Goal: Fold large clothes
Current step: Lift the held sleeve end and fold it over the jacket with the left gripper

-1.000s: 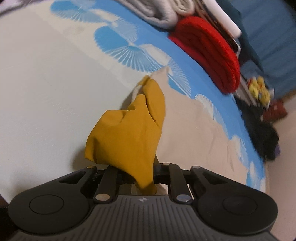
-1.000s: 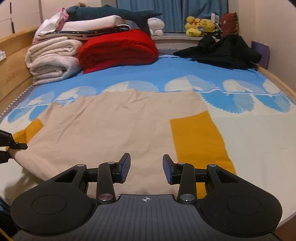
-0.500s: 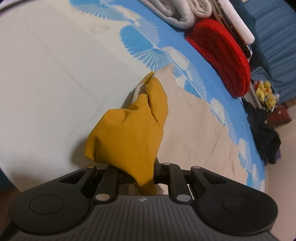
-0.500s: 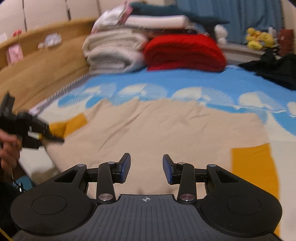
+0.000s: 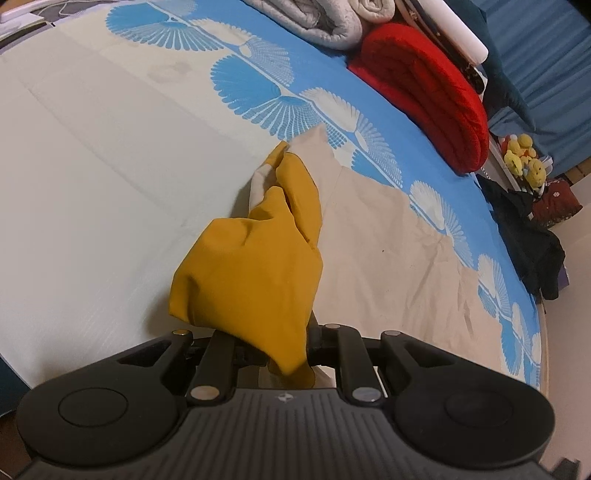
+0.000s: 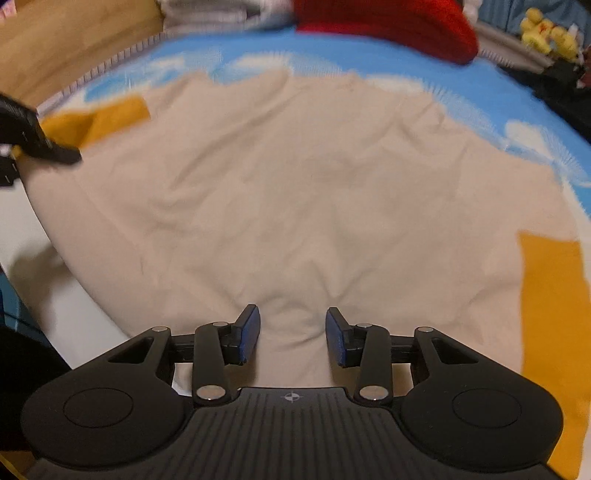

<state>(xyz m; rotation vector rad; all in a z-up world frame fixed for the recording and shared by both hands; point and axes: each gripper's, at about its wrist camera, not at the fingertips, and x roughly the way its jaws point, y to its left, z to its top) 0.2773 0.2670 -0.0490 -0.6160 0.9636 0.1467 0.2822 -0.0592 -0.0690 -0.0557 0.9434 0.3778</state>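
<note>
**Sleeve pinched at left, right tool spread over the shirt**

Left tool (image 5: 284,350) pressed onto the mustard sleeve (image 5: 255,273) of the beige shirt (image 6: 295,192); pads buried under bunched cloth, contact itself hidden; sleeve lifted off the bed (image 5: 92,166). Right tool (image 6: 292,339) spread, nothing between the blue pads (image 6: 248,334), low over the shirt's near hem. Far end of the right wrist view smeared by blur; red blanket (image 5: 424,92) and grey towels (image 5: 314,18) cut off at the top edge; second mustard sleeve (image 6: 550,314) flat, running out of frame at right. Pale sheet bare beside the lifted sleeve; dark clothing (image 5: 532,240) near the far bed edge.
</note>
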